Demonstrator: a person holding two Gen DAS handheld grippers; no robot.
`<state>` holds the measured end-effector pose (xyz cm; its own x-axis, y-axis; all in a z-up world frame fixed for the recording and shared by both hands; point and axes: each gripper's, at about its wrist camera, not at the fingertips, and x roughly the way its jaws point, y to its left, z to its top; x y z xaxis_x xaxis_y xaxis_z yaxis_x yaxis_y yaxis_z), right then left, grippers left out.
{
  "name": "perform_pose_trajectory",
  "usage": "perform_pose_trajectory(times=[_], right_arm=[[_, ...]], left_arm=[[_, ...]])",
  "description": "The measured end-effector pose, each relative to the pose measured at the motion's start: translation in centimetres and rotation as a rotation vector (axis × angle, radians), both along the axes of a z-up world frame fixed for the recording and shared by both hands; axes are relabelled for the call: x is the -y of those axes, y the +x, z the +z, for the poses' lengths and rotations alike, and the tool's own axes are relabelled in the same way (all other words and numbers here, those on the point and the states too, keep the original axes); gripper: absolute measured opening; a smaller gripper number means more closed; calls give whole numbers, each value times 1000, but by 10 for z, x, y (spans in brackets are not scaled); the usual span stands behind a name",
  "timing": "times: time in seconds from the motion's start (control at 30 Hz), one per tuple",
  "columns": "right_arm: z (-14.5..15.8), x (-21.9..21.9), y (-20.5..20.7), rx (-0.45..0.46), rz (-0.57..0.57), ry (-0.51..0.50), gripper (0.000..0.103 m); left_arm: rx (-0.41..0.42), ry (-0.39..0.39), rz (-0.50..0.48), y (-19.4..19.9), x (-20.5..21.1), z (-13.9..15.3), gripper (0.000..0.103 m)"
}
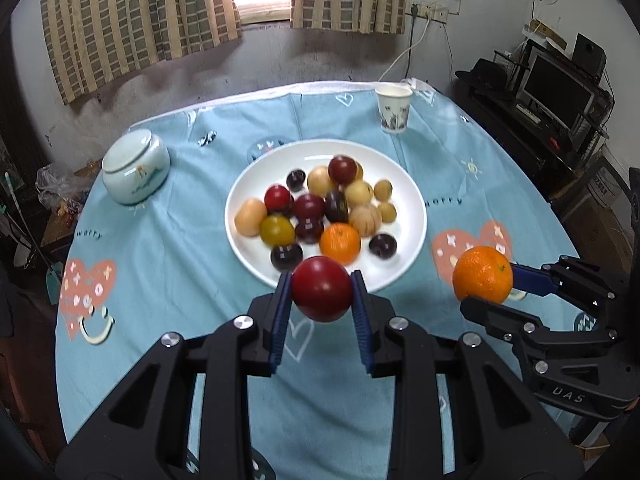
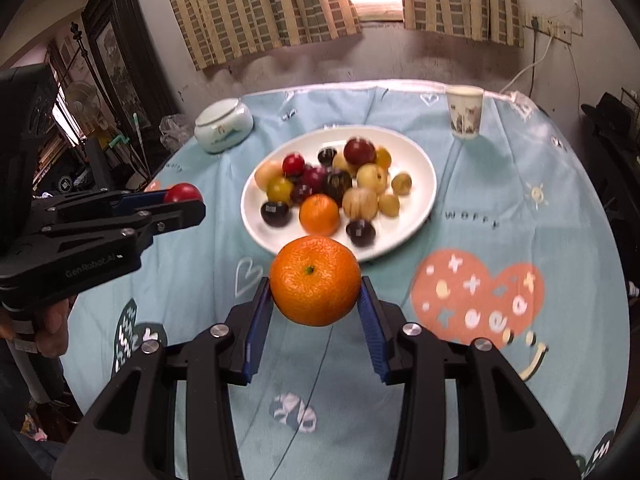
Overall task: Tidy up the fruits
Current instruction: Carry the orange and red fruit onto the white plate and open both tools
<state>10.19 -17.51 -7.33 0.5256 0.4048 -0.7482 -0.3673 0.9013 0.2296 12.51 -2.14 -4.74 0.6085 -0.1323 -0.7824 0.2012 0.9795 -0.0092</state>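
My left gripper (image 1: 321, 294) is shut on a dark red round fruit (image 1: 321, 294), held above the blue cloth just in front of the white plate (image 1: 408, 184). My right gripper (image 2: 315, 288) is shut on an orange (image 2: 315, 286), also lifted near the plate's front rim. On the plate (image 2: 420, 156) lie several small fruits: red, dark purple and yellow ones, plus a second orange (image 1: 340, 243). In the left wrist view the right gripper (image 1: 486, 280) appears at the right with its orange (image 1: 482, 274). The right wrist view shows the left gripper (image 2: 188, 200) with the red fruit (image 2: 182, 193).
A pale ceramic lidded jar (image 1: 135, 172) stands at the table's back left. A paper cup (image 1: 393, 108) stands behind the plate to the right. The round table carries a light blue printed cloth (image 1: 160, 240). A hand (image 2: 52, 328) grips the left tool's handle.
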Motion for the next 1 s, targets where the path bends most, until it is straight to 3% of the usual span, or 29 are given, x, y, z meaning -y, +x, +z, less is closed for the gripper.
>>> perform_pose_trajectory(times=[0.2,0.37,0.87,1.0], right_arm=[[21,-6,39,55,8,7,43],[17,-11,78,60,0,3,43],[-38,-26,165,-26,-17,-33,43],[-47,-23,183,-52,-39,-7,43]], left_arm=[[29,2,16,36,3,8,29],[18,7,40,69,2,-1,29],[-46,73,74,144,1,-61,29],[-51,56,98,155,-7,-72,30]])
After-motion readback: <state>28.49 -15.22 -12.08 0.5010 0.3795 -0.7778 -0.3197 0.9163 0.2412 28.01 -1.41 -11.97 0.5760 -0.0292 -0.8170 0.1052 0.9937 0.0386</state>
